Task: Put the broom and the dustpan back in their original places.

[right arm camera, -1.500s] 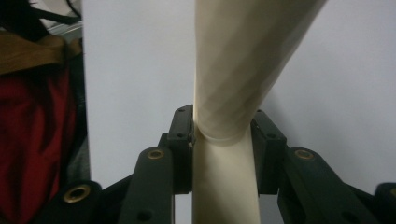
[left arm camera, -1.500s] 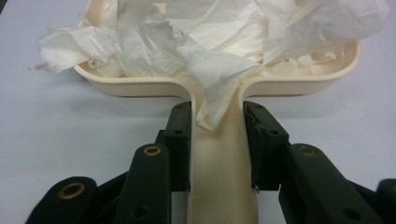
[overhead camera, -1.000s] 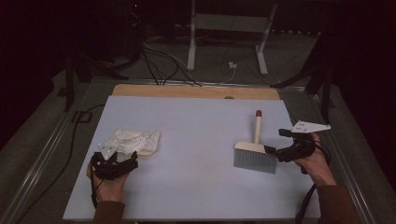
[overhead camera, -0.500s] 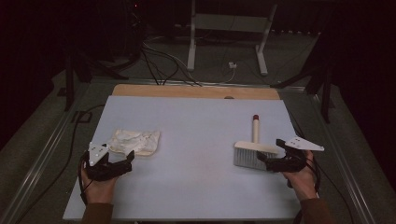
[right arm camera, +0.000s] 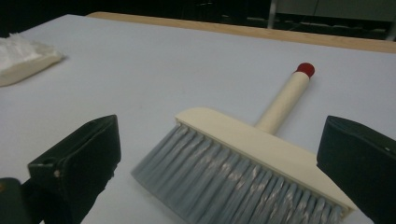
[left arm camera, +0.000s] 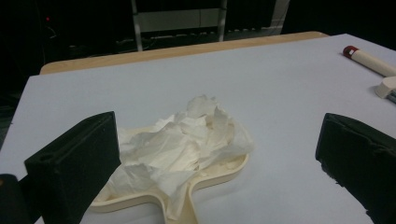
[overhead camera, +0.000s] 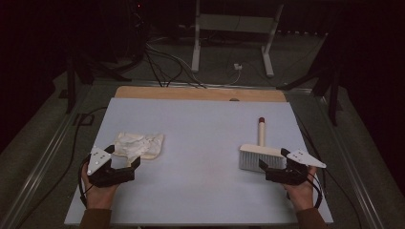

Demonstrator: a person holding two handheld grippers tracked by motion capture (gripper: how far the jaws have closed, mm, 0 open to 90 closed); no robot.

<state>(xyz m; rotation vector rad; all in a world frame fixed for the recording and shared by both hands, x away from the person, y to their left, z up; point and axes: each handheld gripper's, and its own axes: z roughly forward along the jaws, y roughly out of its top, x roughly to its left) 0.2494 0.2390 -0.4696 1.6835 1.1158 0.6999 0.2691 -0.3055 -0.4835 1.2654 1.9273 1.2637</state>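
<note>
- Grey-bristled brush point(overhead camera: 261, 153) lies just ahead of right tool point(overhead camera: 273, 165), jaws wide, handle pointing away.
- Left tool point(overhead camera: 123, 159), wide, faces dustpan point(overhead camera: 155, 149) of crumpled paper point(left arm camera: 187, 140).

We saw a wide bare stretch of counter point(overhead camera: 200, 143) lying between the dustpan point(overhead camera: 152, 148) (heaped with crumpled tissue point(left arm camera: 187, 140)) and the brush point(overhead camera: 260, 153), open for passing. Each blocked the way ahead of its own hand-held gripper, left point(overhead camera: 125, 163) and right point(overhead camera: 273, 161), whose jaws stood spread.
</note>
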